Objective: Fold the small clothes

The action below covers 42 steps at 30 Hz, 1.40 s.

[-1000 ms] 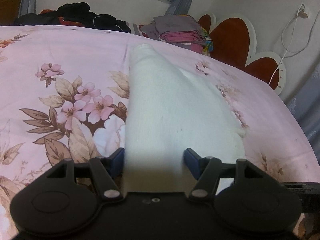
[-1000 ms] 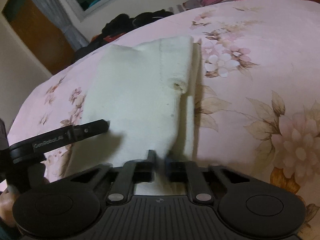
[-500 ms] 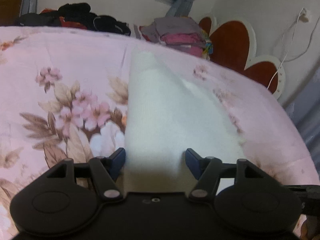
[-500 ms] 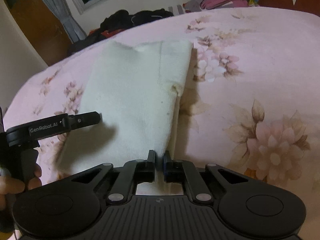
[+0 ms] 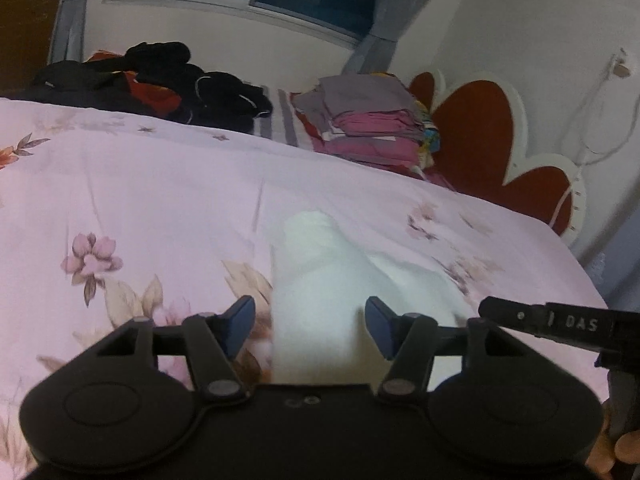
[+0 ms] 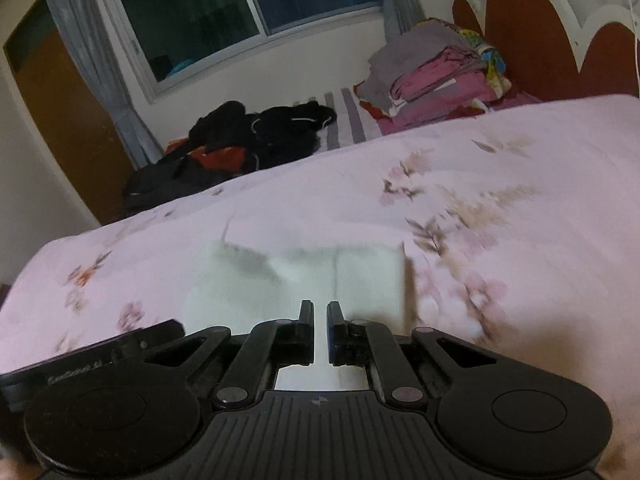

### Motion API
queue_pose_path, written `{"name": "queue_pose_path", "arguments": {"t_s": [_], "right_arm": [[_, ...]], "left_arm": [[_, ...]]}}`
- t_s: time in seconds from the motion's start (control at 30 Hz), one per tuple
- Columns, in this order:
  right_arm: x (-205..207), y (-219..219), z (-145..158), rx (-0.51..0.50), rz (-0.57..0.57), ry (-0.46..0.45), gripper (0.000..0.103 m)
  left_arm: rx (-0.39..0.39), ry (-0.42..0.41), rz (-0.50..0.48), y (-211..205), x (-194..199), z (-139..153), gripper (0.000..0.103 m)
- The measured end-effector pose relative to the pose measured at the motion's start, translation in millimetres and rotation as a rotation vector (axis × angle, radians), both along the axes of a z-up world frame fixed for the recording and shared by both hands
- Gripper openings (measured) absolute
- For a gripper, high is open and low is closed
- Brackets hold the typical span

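Note:
A small white garment (image 5: 316, 280) lies on the pink flowered bedspread (image 5: 160, 200), its near end raised towards both cameras. My left gripper (image 5: 306, 312) hovers over the garment's left part. The cloth runs between its blue pads (image 5: 240, 320). Bedspread shows between the left pad and the cloth, and the jaws are closing. In the right wrist view the garment (image 6: 360, 276) looks short and wide, with a seam down its right part. My right gripper (image 6: 320, 310) is shut on the garment's near edge, and white cloth shows in the narrow slit between its fingers.
A pile of folded grey and pink clothes (image 5: 372, 124) sits at the far side of the bed by the red and white headboard (image 5: 476, 132). A heap of dark clothes (image 5: 180, 80) lies under the window. A person's fingers (image 5: 616, 452) show at the lower right.
Both grippers have moved forward over the bed and tipped up. The garment's near end has travelled towards its far end, so less cloth shows. The left jaws stand slightly narrower.

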State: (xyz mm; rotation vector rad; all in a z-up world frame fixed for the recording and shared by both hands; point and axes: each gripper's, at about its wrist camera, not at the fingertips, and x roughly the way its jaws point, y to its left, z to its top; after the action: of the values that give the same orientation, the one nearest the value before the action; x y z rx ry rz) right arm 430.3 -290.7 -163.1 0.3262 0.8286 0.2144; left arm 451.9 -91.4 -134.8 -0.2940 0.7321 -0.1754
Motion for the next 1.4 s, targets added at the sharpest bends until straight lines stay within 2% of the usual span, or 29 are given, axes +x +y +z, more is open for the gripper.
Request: {"name": "queue_pose_path", "arguments": {"t_s": [0.1, 0.23, 0.3, 0.37, 0.5, 0.63, 0.7, 0.83, 0.97, 1.0, 1.07, 1.1, 1.13, 1.2, 1.37, 1.4], "right_arm": [[22.2, 8.9, -16.7, -0.022, -0.011, 0.014, 0.006], [37.7, 12.5, -55.0, -0.141, -0.02, 0.052, 0.006], [37.5, 1.2, -65.9, -0.124, -0.049, 0.052, 0.005], [41.4, -2.8, -64.3, -0.111, -0.041, 0.065, 0.006], [46.9, -0.5, -49.8, -0.119, -0.04, -0.01, 0.006], [59.5, 5.2, -70.9, -0.174, -0.034, 0.046, 0.006], [60.6, 0.9, -73.5, -0.151, -0.046, 0.041, 0.006], [62.1, -3.2, -65.5, -0.142, -0.043, 0.059, 0.006], [44.6, -2.7, -51.2, -0.134, -0.029, 0.04, 0.007], [37.6, -2.2, -49.1, -0.139, -0.019, 0.035, 0.01], [25.5, -0.4, -44.6, -0.148, -0.015, 0.024, 0.046], [16.8, -0.9, -41.0, -0.146, -0.019, 0.003, 0.081], [9.0, -0.7, -36.9, -0.145, -0.018, -0.027, 0.085], [-1.6, 2.8, -31.1, -0.175, -0.007, -0.045, 0.085], [-24.0, 3.5, -23.0, -0.174, -0.008, -0.066, 0.084], [-28.6, 4.7, -22.7, -0.173, 0.001, -0.063, 0.072]], "left_arm": [[-0.009, 0.029, 0.011, 1.1, 18.5, -10.8, 0.058], [-0.001, 0.077, 0.01, 1.1, 31.0, -32.7, 0.064], [-0.048, 0.091, 0.029, 7.5, 31.6, -40.2, 0.068], [-0.055, 0.095, 0.028, 7.7, 34.4, -37.2, 0.068], [-0.068, 0.081, 0.054, 4.2, 44.9, -31.9, 0.068], [-0.048, 0.083, 0.064, -0.3, 47.8, -41.1, 0.072], [-0.033, 0.075, 0.059, -2.1, 47.5, -39.9, 0.073], [-0.032, 0.084, 0.064, -0.8, 48.3, -39.0, 0.075], [-0.003, 0.077, 0.056, -3.2, 44.1, -34.4, 0.075], [0.001, 0.077, 0.054, -3.6, 42.6, -32.8, 0.075], [0.009, 0.075, 0.051, -4.8, 39.3, -29.2, 0.074], [0.012, 0.072, 0.046, -5.5, 37.7, -27.5, 0.073], [0.018, 0.07, 0.04, -6.2, 35.6, -25.9, 0.073], [0.03, 0.063, 0.03, -7.2, 29.2, -22.7, 0.073], [0.043, 0.053, 0.004, -9.1, 8.8, -15.7, 0.073], [0.045, 0.054, -0.001, -9.3, 4.5, -15.1, 0.073]]}}
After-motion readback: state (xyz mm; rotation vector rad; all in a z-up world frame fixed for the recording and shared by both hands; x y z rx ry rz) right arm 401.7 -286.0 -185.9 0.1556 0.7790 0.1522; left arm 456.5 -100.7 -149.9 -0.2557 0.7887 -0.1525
